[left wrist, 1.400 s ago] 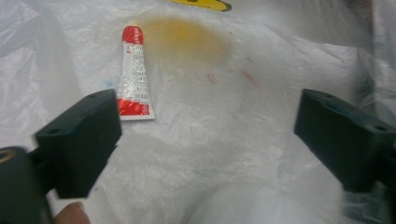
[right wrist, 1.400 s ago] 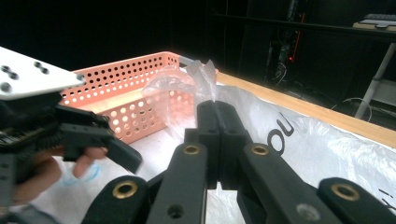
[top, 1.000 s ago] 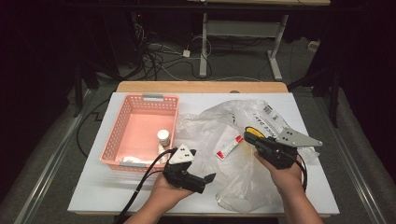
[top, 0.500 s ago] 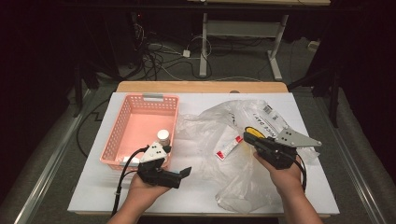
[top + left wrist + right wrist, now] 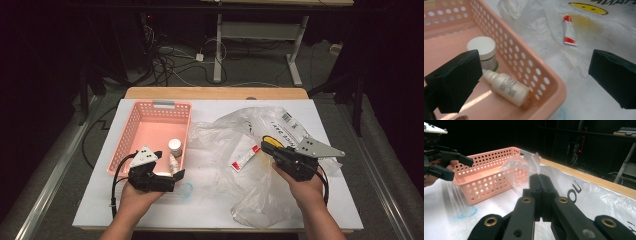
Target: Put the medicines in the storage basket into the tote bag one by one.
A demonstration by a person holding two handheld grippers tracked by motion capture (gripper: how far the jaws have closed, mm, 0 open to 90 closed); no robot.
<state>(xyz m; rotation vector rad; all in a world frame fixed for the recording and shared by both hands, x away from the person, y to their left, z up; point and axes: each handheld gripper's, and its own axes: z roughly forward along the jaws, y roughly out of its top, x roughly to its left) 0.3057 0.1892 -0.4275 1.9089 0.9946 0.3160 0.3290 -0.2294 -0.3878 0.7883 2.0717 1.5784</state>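
A pink perforated basket stands at the table's left. Inside its near right corner a white-capped jar stands upright and a small white bottle lies on its side beside it. My left gripper hovers over that corner, open, one jaw over the basket and one over the table, with nothing between them. A red-and-white tube lies on the crumpled clear plastic bag. My right gripper is shut on a pinched fold of the bag, lifting it slightly.
The bag bears a yellow smiley and black print, and spreads over the table's middle and right. A blue smudge marks the white tabletop near the basket's front corner. A wooden strip edges the far side.
My left gripper has moved left, from the bag's edge to the basket's near right corner. The right gripper has kept its hold on the bag without moving.
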